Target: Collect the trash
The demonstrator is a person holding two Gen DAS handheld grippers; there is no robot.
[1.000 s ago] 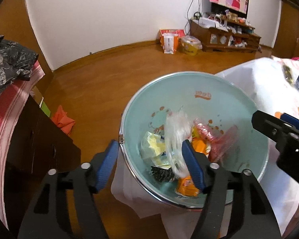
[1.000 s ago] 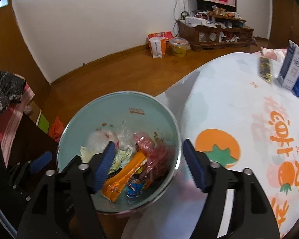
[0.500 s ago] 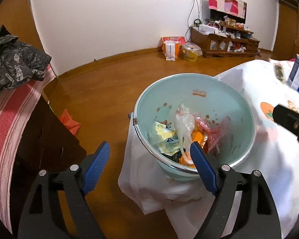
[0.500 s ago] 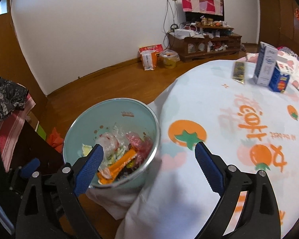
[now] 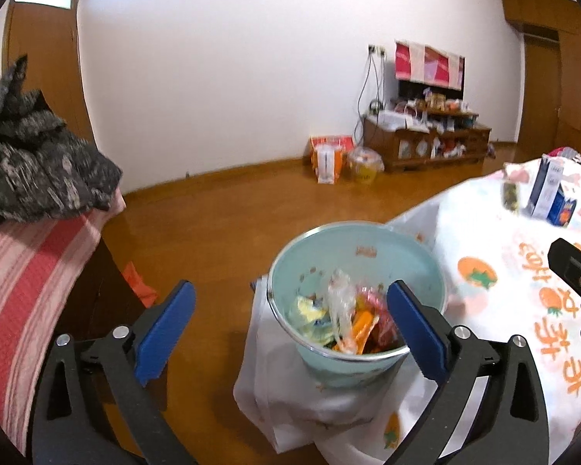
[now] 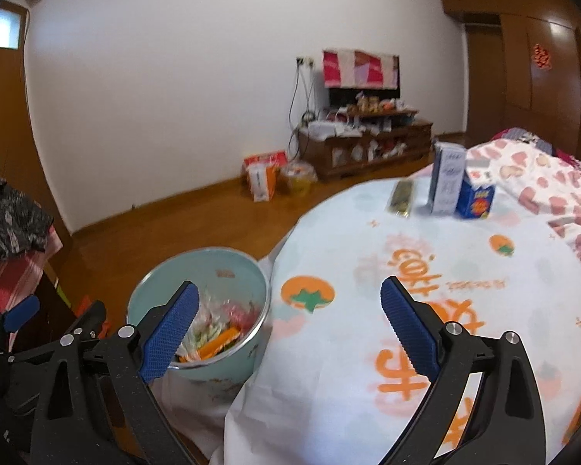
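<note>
A pale green bucket (image 5: 410, 259) stands on the floor beside the table, holding several wrappers and a clear plastic bag (image 5: 339, 302). It also shows in the right wrist view (image 6: 228, 261). My left gripper (image 5: 290, 325) is open and empty, above and in front of the bucket. My right gripper (image 6: 286, 325) is open and empty over the table's near edge. On the far side of the table lie a dark green wrapper (image 6: 401, 195), a tall white carton (image 6: 447, 184) and a small blue carton (image 6: 476, 199).
The table wears a white cloth with orange fruit prints (image 6: 426, 310) that hangs down by the bucket. A striped red cloth with dark clothing (image 5: 38, 178) lies at the left. A wooden cabinet (image 5: 426, 143) and bags (image 5: 327, 157) stand by the far wall.
Both grippers have drawn back and up from the bucket and opened wider. The right gripper's view has swung right toward the table.
</note>
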